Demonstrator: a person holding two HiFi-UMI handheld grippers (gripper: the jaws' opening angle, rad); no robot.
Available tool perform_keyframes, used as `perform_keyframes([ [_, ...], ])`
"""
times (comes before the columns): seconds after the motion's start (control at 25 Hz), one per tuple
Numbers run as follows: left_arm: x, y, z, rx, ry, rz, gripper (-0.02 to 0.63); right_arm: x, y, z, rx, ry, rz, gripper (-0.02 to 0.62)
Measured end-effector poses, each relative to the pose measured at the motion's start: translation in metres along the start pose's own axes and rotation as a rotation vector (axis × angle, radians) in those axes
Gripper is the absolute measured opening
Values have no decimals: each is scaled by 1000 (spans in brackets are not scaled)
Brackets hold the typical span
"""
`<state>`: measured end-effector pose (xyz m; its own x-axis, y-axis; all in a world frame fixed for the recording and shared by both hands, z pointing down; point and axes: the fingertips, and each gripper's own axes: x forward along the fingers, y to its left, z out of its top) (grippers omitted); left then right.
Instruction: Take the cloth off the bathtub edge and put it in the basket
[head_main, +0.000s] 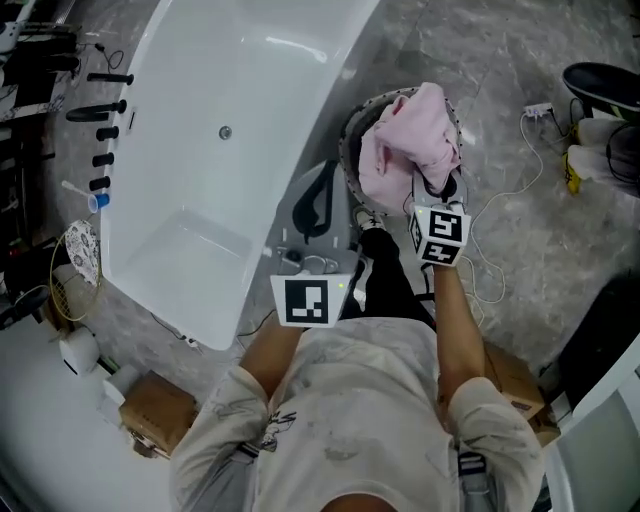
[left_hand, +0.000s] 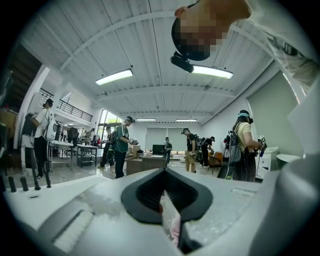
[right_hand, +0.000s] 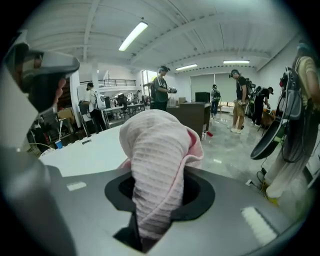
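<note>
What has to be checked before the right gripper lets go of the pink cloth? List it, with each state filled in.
1. Pink cloth off the bathtub edge: ok, none of it lies on the tub.
2. Right gripper grip: ok, its jaws are shut on a fold of the cloth.
3. Cloth above the basket: ok, it is bunched over the opening.
4. Cloth down inside the basket: not ok, it heaps above the rim.
5. Cloth draping over the far rim: cannot tell, the cloth hides that side.
6. Left gripper clear of the drop: ok, it sits between tub and basket, apart from the cloth.
</note>
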<state>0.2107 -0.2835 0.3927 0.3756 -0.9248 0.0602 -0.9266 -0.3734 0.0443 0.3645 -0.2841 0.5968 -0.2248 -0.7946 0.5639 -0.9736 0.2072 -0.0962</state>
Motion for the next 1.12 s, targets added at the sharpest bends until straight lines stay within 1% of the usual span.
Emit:
perform_keyframes([
  [0.12,3,-1,-17,2,36,-6,2,34,-3,-48,38,96,3,133],
  [0.24,2,0,-31,-2,68,21,2,62,-9,-100,71,203,7,133],
  [0.32,2,2,-39,-5,83,31,2,78,-19,-131,103,278,-6,133],
  [0.48,3,9,-56,17,113,37,2,102,-22,-184,177,401,-10,133],
  [0.68,3,-2,-78,28,135,12,2,115,-24,-242,227,577,0,135],
  [0.76,4,-8,-82,25,141,-1,2,117,-24,-253,237,623,3,137],
  [0.88,5,-15,-83,16,144,-15,2,121,-22,-255,239,655,21,145],
  [0.96,4,-19,-84,16,150,-25,2,122,-21,-258,244,680,24,172],
  [1.04,3,-20,-85,18,155,-30,2,121,-21,-261,246,699,17,220],
  [1.12,3,-20,-84,18,155,-30,2,119,-22,-261,236,699,11,221],
])
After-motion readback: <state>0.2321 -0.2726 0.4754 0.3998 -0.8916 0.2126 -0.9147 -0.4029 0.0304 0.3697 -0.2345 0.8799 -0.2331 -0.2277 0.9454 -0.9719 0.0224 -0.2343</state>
